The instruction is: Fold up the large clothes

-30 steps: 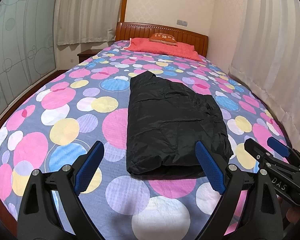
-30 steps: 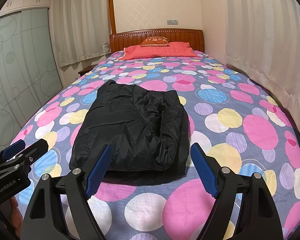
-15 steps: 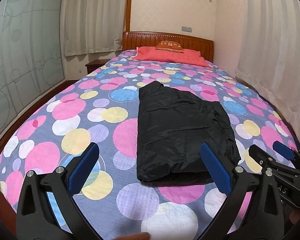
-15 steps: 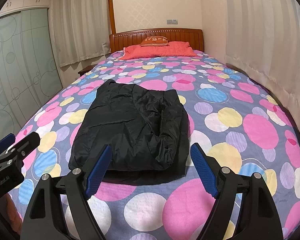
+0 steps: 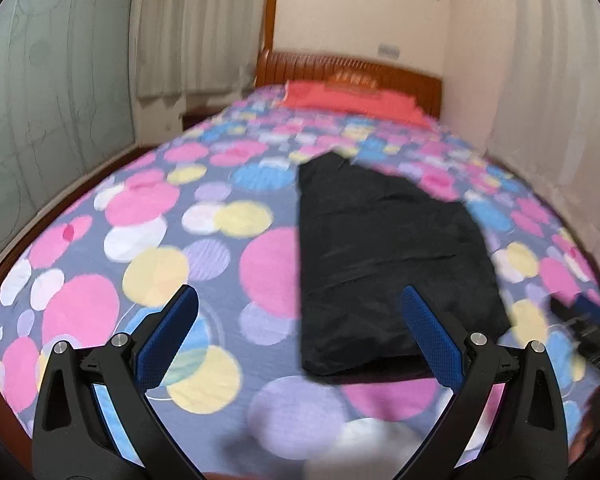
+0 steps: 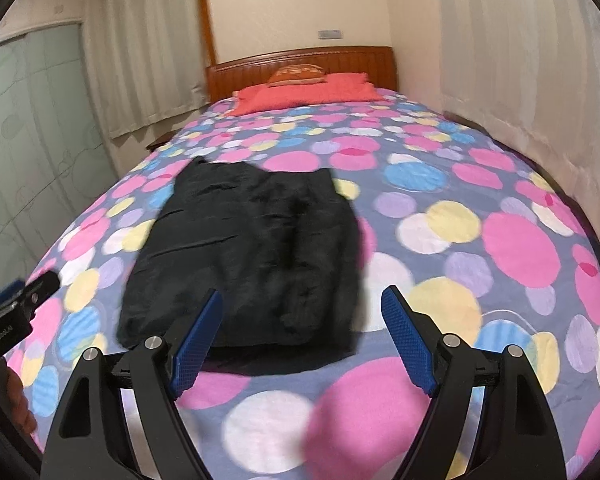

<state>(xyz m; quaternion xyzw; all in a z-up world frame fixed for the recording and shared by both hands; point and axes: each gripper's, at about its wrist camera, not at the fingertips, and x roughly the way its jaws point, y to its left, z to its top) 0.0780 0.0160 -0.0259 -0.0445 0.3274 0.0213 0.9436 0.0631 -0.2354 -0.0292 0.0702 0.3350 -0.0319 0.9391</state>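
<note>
1. Black garment [image 6: 244,264] lies folded into a compact block on the bed [image 6: 520,248], just ahead of both grippers.
2. My left gripper [image 5: 298,336] and right gripper [image 6: 302,338] are wide open, holding nothing.
3. I judge folding nearly finished; next, another fold or withdrawal.

Both your views are smeared with motion blur — the black garment [image 5: 384,256] shows no readable folds or seams. Your right gripper [image 5: 592,328] is cut off at the left view's edge, the left gripper [image 6: 8,316] likewise in the right view — their jaws can't be judged there.
</note>
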